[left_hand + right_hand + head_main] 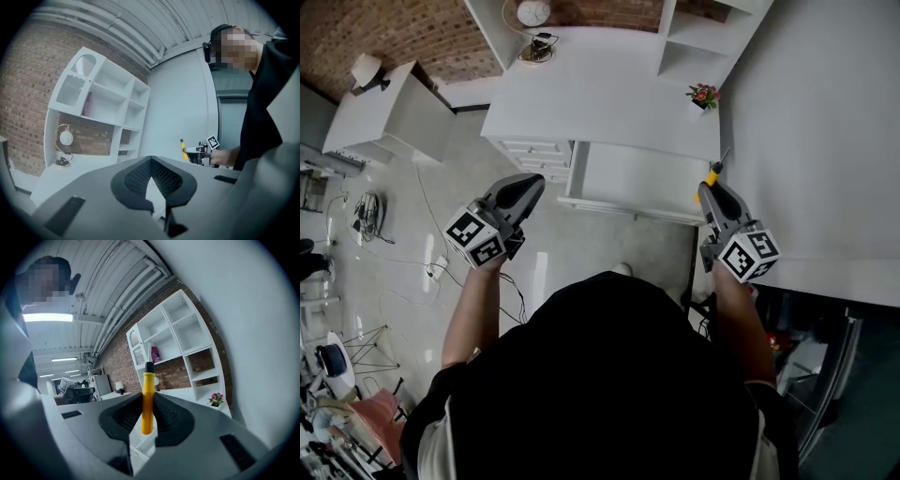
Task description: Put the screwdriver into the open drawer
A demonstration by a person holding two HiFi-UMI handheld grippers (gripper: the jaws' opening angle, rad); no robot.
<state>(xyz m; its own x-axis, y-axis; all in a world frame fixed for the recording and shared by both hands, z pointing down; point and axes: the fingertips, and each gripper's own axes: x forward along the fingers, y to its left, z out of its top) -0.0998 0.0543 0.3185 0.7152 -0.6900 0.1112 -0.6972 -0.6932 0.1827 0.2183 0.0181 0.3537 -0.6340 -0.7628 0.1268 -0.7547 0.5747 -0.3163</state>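
Observation:
A screwdriver (712, 173) with a yellow handle and thin metal shaft stands upright between the jaws of my right gripper (710, 187), which is shut on the handle. In the right gripper view the screwdriver (147, 399) points up from the right gripper (147, 404). The open drawer (637, 180), white and bare inside, juts out from under the white desk (600, 94), just left of and below the right gripper. My left gripper (534, 183) hovers left of the drawer, shut on nothing. The left gripper view shows the left gripper (151, 161) and, beyond it, the screwdriver (183, 150).
A clock (533, 12) and a small flower pot (703, 96) stand on the desk. A stack of shut drawers (534, 150) is left of the open one. A white wall (825, 131) runs along the right. A white cabinet (389, 112) and cables (370, 211) are on the left.

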